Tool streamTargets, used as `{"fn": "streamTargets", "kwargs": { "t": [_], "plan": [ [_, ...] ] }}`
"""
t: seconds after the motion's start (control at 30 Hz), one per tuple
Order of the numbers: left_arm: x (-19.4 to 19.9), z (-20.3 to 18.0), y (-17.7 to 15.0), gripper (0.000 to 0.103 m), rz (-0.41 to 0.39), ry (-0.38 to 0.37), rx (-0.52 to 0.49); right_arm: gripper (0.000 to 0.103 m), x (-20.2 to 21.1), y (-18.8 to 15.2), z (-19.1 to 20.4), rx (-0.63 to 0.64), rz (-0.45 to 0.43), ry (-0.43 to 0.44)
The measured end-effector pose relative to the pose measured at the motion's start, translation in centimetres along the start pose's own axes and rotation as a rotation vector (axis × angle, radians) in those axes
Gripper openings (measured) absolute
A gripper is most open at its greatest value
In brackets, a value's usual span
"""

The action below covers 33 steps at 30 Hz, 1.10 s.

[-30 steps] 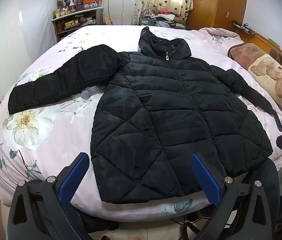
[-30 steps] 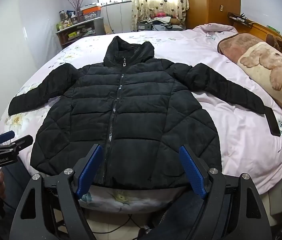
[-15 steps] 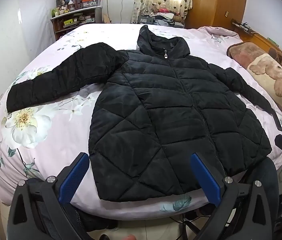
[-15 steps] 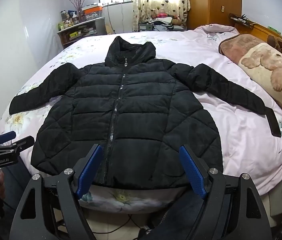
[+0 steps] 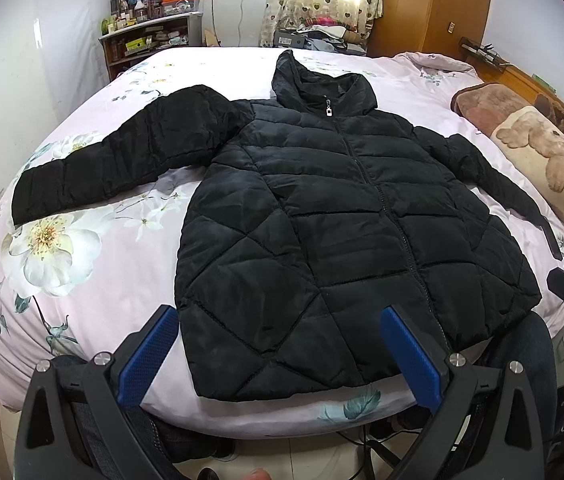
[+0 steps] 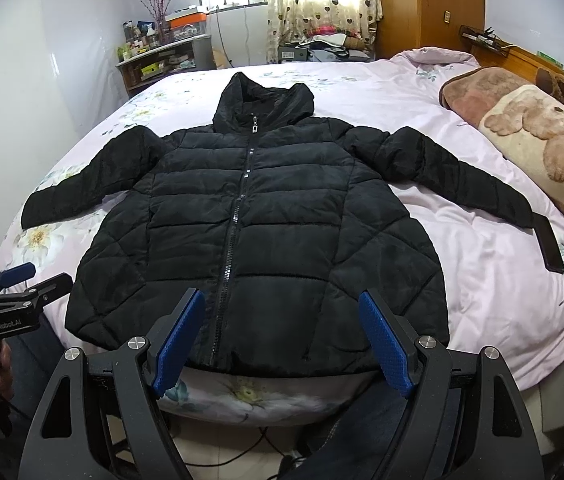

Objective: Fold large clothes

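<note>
A black quilted puffer jacket lies flat and zipped on the bed, hood toward the far side, both sleeves spread out; it also shows in the right wrist view. My left gripper is open and empty, hovering just off the bed's near edge above the jacket's hem. My right gripper is open and empty, also at the near edge over the hem by the zipper. The left gripper also appears at the left edge of the right wrist view.
The bed has a pink floral sheet. A bear-print pillow and plush toys lie at the right by the headboard. A cluttered shelf and a wooden wardrobe stand at the back. Cables lie on the floor below.
Both grippers have shifted slightly closer over the near bed edge. The jacket has not moved and both grippers stay open.
</note>
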State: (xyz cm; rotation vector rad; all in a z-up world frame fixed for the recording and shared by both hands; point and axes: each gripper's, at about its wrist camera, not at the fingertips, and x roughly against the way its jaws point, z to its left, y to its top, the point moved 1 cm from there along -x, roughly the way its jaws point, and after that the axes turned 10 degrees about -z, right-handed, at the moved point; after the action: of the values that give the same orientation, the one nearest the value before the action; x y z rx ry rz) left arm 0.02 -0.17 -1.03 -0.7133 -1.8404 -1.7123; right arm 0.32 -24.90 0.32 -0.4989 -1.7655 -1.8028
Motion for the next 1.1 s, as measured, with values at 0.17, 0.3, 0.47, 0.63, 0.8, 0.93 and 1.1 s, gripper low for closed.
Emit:
{"fn": "streamTargets", "kwargs": {
  "t": [0.17, 0.3, 0.47, 0.63, 0.8, 0.93, 1.1],
  "plan": [
    [0.3, -0.2, 0.1, 0.102, 0.001, 0.003, 0.002, 0.079, 0.0, -0.1, 0.4, 0.009, 0.003, -0.003],
    [0.5, -0.6, 0.2, 0.102, 0.0, 0.004, 0.0, 0.079, 0.0, -0.1, 0.5, 0.011, 0.009, -0.001],
    [0.2, -0.1, 0.1, 0.102, 0.001, 0.0, 0.0, 0.079, 0.0, -0.2, 0.6, 0.015, 0.014, -0.002],
    [0.5, -0.3, 0.1, 0.102, -0.002, 0.0, -0.005, 0.079, -0.1, -0.2, 0.6, 0.014, 0.015, -0.002],
    [0.2, 0.0, 0.1, 0.102, -0.001, -0.002, -0.007, 0.079, -0.1, -0.3, 0.6, 0.013, 0.017, 0.004],
    [0.2, 0.1, 0.1, 0.102, 0.002, -0.003, -0.006, 0.079, -0.2, -0.3, 0.6, 0.013, 0.018, 0.003],
    [0.1, 0.0, 0.0, 0.102, 0.005, -0.003, -0.004, 0.079, -0.2, -0.3, 0.6, 0.012, 0.02, 0.003]
  ]
}}
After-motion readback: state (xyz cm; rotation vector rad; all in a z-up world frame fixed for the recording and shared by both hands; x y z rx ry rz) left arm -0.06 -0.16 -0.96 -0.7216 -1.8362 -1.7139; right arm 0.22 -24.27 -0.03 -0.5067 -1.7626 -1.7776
